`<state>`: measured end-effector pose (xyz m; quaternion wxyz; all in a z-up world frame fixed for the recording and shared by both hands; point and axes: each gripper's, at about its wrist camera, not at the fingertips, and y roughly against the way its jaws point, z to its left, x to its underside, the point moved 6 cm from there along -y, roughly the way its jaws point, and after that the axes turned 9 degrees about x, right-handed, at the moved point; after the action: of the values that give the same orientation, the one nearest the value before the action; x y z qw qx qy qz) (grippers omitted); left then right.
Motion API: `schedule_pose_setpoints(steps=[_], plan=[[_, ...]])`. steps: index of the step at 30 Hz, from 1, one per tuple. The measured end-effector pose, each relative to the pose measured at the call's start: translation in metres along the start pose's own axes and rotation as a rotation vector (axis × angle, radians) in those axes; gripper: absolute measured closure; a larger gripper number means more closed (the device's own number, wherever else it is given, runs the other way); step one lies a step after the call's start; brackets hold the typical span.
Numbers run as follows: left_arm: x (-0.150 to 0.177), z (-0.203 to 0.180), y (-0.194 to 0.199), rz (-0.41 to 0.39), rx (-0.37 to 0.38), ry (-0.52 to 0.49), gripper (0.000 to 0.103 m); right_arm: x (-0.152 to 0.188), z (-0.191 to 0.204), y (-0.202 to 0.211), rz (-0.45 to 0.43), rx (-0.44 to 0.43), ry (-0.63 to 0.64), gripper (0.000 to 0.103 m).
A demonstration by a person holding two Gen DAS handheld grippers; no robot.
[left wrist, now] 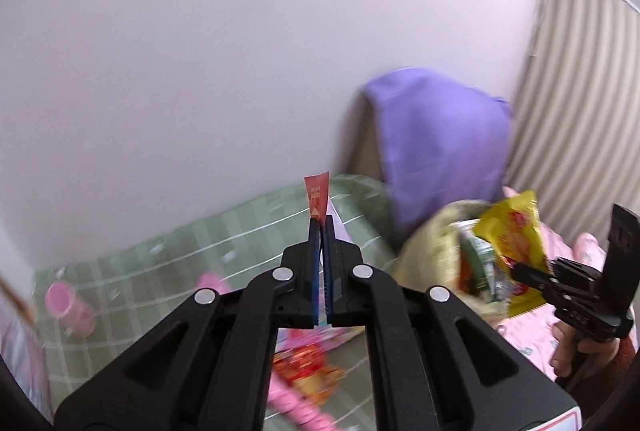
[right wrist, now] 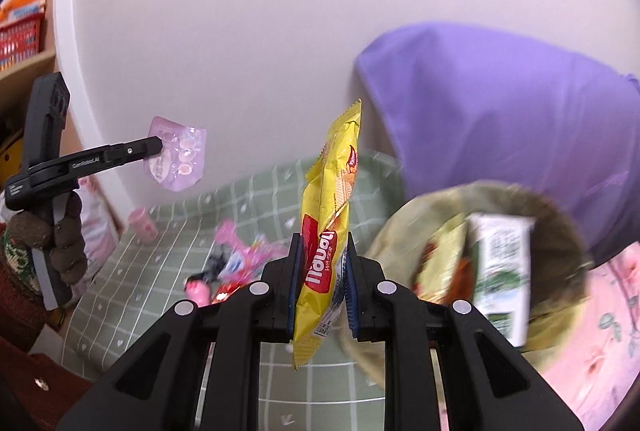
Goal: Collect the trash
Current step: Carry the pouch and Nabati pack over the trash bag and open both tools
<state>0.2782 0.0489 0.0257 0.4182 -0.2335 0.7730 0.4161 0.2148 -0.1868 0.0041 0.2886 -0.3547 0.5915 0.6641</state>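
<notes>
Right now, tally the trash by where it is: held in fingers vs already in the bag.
Held in fingers: 2 (yellow wafer wrapper, pink pouch)
Visible in the bag: at least 2 (green-and-white carton, wrapper beside it)
Total: 4, bag contents blurred

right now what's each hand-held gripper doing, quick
Left hand-held gripper: closed on a small pink packet.
Right hand-held gripper: closed on a yellow wafer wrapper.
</notes>
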Motion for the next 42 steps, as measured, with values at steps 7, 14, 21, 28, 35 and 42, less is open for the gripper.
schedule_pose_setpoints(steps=[7, 14, 21, 28, 35, 42], plan=[[-0.026, -0.071, -0.039, 0.039, 0.206, -0.051, 0.101, -0.025, -0.047, 0.041, -0.08, 0.103, -0.017, 0.084], [-0.023, -0.119, -0.101, 0.151, 0.35, -0.024, 0.101, -0.043, -0.12, 0.061, -0.084, 0.23, -0.106, 0.084], [0.02, -0.153, -0.17, 0.31, 0.375, -0.056, 0.101, -0.016, -0.147, 0.011, 0.055, 0.206, -0.167, 0.084], [0.055, -0.141, -0.202, 0.407, 0.328, -0.044, 0.101, 0.017, -0.142, -0.071, 0.215, 0.153, -0.129, 0.084], [0.068, -0.125, -0.215, 0.448, 0.292, -0.022, 0.101, 0.039, -0.131, -0.113, 0.341, 0.202, -0.009, 0.084], [0.069, -0.132, -0.221, 0.453, 0.334, -0.005, 0.101, 0.037, -0.133, -0.099, 0.311, 0.187, -0.017, 0.084]])
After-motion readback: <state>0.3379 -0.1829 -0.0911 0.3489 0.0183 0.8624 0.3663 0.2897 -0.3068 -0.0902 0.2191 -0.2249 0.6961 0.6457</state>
